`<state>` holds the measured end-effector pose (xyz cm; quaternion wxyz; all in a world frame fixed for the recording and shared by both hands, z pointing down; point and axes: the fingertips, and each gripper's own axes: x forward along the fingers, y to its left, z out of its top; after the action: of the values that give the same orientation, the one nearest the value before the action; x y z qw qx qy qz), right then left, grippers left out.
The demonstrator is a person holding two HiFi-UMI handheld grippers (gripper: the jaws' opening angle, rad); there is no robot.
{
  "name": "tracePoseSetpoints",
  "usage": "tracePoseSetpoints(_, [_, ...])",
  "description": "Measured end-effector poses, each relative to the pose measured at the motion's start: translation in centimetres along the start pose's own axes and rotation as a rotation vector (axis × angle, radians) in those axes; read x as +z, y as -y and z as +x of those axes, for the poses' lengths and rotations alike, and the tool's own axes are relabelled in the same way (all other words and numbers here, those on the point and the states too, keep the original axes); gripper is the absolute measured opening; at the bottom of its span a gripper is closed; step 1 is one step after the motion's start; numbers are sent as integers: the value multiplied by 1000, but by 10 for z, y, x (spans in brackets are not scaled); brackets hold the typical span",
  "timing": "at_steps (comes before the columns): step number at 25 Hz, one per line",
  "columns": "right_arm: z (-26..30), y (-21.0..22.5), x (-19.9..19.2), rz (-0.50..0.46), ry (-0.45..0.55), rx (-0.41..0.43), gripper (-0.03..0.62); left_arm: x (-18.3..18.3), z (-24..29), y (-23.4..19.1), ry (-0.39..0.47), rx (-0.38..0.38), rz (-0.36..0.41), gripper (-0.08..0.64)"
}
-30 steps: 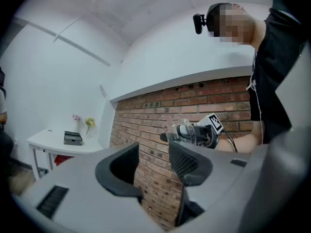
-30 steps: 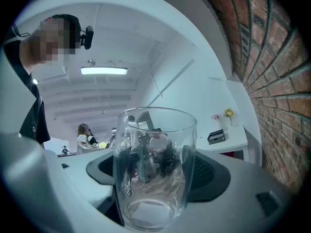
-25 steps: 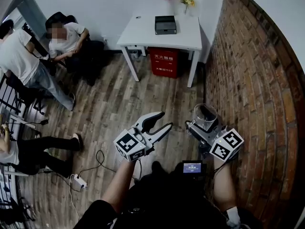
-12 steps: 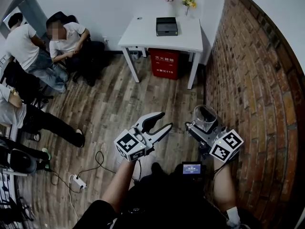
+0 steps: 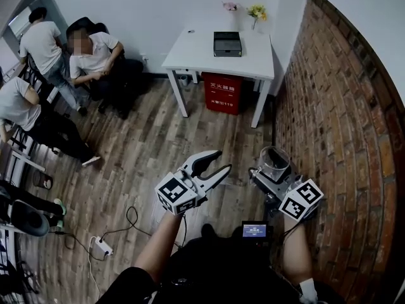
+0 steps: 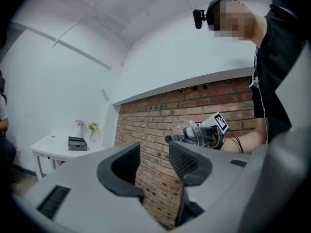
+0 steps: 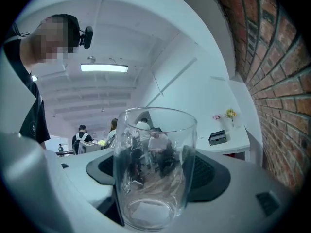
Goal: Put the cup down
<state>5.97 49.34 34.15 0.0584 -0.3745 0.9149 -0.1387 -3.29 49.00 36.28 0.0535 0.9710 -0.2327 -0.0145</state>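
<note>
A clear glass cup (image 5: 273,160) stands upright between the jaws of my right gripper (image 5: 269,171), held in the air over the wooden floor beside the brick wall. In the right gripper view the cup (image 7: 154,166) fills the middle, with the dark pads pressed on both its sides. My left gripper (image 5: 212,165) hangs level with it to the left, open, with nothing between its fingers. From the left gripper view I see the cup (image 6: 188,130) and the right gripper (image 6: 204,134) past the open left gripper (image 6: 154,160).
A white table (image 5: 202,50) stands ahead against the far wall with a dark box (image 5: 227,44) and small flower vases (image 5: 255,12) on it. A red box (image 5: 223,93) sits under it. Several people (image 5: 95,52) sit at the left. Cables and a power strip (image 5: 100,247) lie on the floor.
The view has shifted forward a little, so the table sits slightly lower and further right. People at the left have moved about. Both grippers keep their pose, the cup still held.
</note>
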Motion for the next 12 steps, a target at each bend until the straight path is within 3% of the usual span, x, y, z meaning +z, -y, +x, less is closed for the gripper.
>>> tracePoseSetpoints(12, [38,-17,-2,-7,5,-26,400,11,-28,-39,30,-5,17,155])
